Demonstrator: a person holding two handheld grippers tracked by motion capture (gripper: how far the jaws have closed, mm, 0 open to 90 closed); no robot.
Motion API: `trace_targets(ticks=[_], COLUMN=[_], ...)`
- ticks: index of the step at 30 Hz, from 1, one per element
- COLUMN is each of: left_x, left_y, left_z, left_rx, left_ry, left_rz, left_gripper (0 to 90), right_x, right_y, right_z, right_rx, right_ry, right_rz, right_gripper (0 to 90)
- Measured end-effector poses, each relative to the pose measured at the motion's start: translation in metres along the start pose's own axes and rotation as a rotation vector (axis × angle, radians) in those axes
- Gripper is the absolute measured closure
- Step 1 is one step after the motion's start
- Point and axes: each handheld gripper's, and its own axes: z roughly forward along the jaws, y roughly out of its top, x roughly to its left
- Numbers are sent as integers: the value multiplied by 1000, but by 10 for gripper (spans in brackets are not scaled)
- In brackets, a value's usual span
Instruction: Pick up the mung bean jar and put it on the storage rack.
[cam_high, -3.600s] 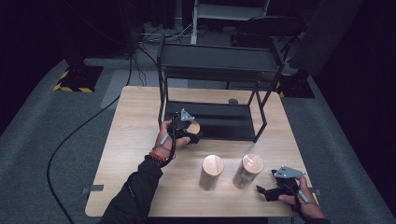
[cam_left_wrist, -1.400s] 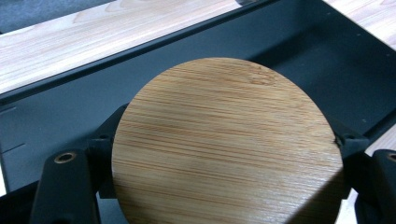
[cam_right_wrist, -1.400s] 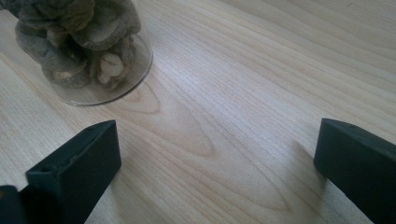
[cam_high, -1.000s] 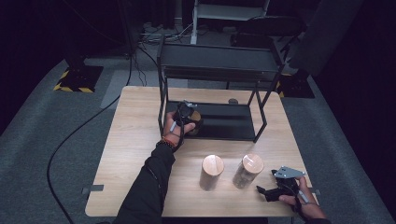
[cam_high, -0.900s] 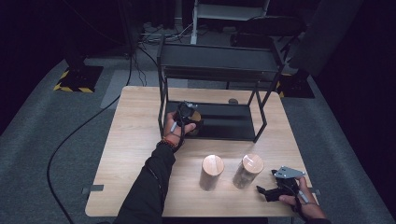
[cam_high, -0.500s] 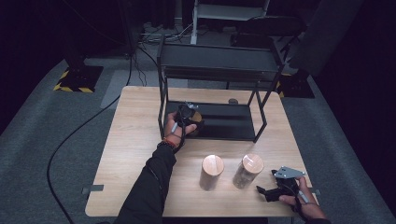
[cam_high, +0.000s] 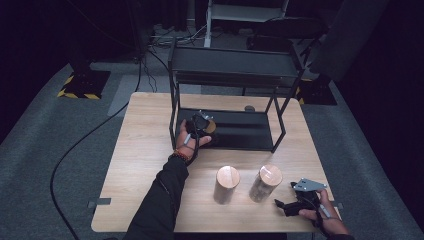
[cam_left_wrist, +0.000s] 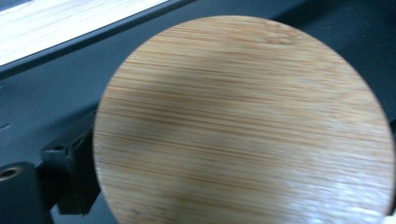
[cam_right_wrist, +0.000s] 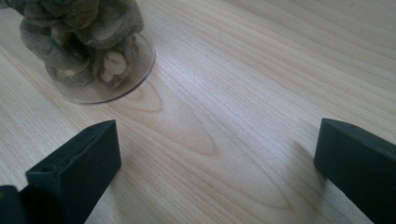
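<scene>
Left claw (cam_high: 204, 123) jaws just opened wide; round bamboo-lidded jar (cam_left_wrist: 243, 126) let go under claw, on black metal rack's (cam_high: 240, 131) bottom shelf. Placing likely done. Right claw (cam_right_wrist: 217, 154) open, nothing held.

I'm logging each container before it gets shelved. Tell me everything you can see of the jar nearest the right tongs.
The jar is a clear glass cylinder with a round bamboo-look lid. It stands upright on the wooden table, packed with brown, wrinkled pieces like dried mushrooms. A second lidded jar stands just to its left, apart from it. The right tongs lie open beside it, not touching.
</scene>
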Motion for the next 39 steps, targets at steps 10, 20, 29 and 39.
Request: trace_targets(ticks=[10,20,29,39], left_x=[-4,-16,-21,-25], left_y=[-7,-15,-20,-36], left_z=[-15,-30,-46,-66], left_rx=[-37,-69,-86,-131], left_ry=[26,73,83,78], left_rz=[33,104,150,181], left_gripper=[27,27,27,27], right_x=[0,0,0,0], right_y=[0,0,0,0], right_z=[0,0,0,0], right_rx=[0,0,0,0], right_ry=[0,1,1,1], right_rz=[0,-1,-2,-2], right_gripper=[4,4,4,4])
